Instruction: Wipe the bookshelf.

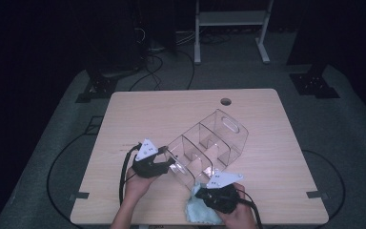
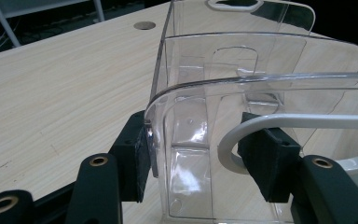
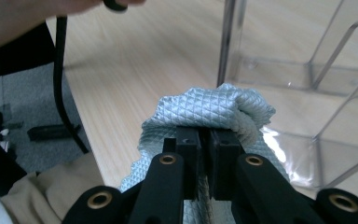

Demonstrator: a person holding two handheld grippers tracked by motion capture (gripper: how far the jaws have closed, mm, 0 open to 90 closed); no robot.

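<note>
1. In the high view, a clear plastic organiser [image 1: 209, 148] with several compartments lay tilted on its side near the middle of the worktop [image 1: 138, 114], one end toward the person. The left gripper [image 1: 164, 160] met that near end, and the right gripper [image 1: 205, 191] sat just beside the organiser's near corner with a pale blue cloth [image 1: 198, 212] bunched under it at the worktop's front edge. The work in hand looked like wiping the organiser while it was steadied.

2. In the left gripper view, the fingers [image 2: 135, 161] were clamped across the organiser's end wall [image 2: 186, 154], one pad outside and the other seen through the plastic on the inner side. A grip this close to the rim could slip on smooth plastic, so the hold was best kept firm and level, without twisting the wall.

3. In the right gripper view, the fingers [image 3: 189, 147] were pressed together on a fold of the cloth [image 3: 214, 109], which bulged ahead of them, with the organiser's open compartments [image 3: 307, 93] just beyond. To wipe well, the bulging wad rather than the hard pads should meet the plastic, entering one compartment at a time and pushing toward the held end, so that the left hand could resist the push.
</note>
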